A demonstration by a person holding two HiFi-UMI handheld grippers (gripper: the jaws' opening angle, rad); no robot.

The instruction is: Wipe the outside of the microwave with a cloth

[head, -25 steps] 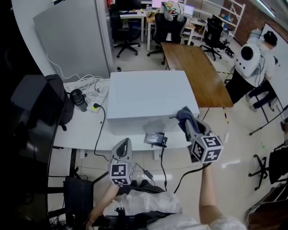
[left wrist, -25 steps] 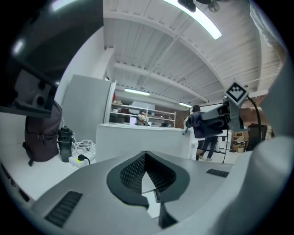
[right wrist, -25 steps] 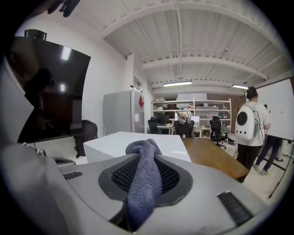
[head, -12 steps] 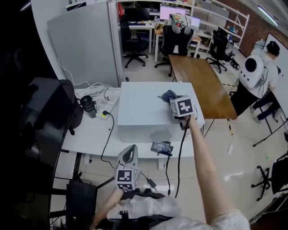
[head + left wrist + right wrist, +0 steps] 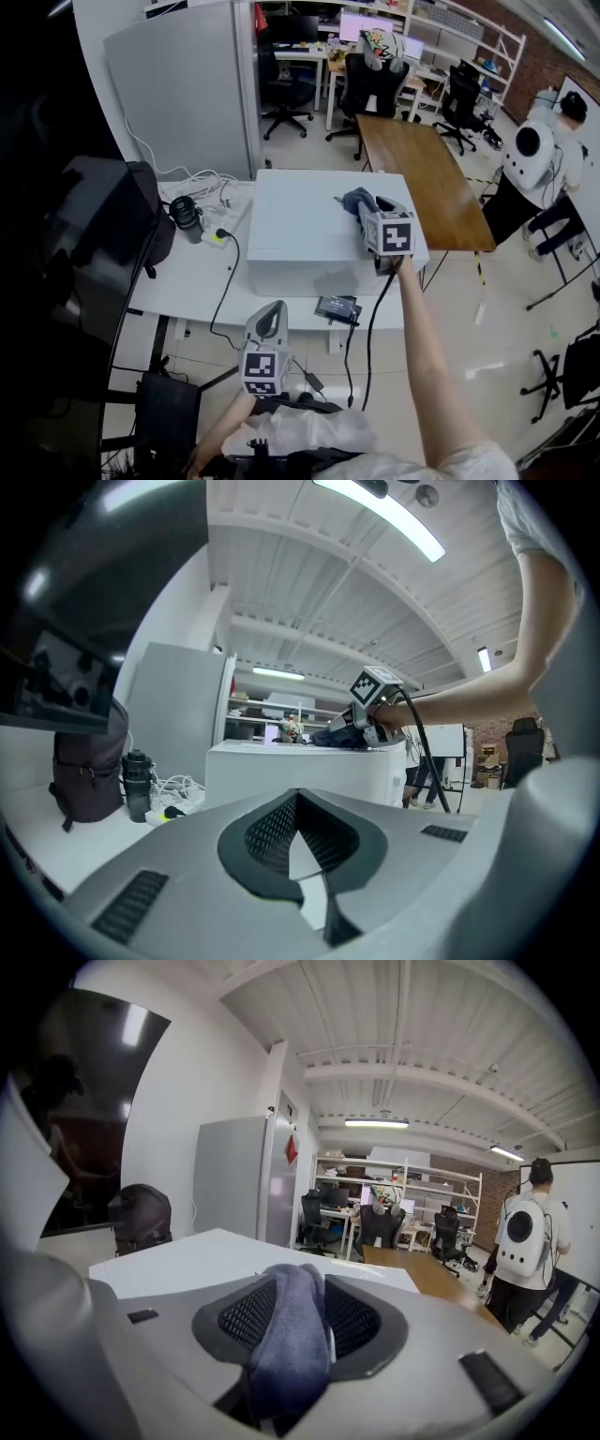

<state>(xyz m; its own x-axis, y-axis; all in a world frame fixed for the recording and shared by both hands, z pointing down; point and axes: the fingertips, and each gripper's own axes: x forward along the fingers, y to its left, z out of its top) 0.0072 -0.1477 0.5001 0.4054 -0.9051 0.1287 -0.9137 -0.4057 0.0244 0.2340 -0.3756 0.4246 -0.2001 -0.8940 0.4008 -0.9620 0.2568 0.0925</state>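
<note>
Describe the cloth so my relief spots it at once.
Find the white microwave on the white table. On its top, toward the right edge, the right gripper has a bunched blue-grey cloth between its jaws, which have just been opening. It is the only soft, dark thing there.

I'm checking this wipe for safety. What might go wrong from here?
1. The right gripper has jaws that have just been opening with the cloth between them; it may drop onto the microwave top mid-wipe.
2. The gripper's cable hangs beside a small black device and might snag it.
</note>
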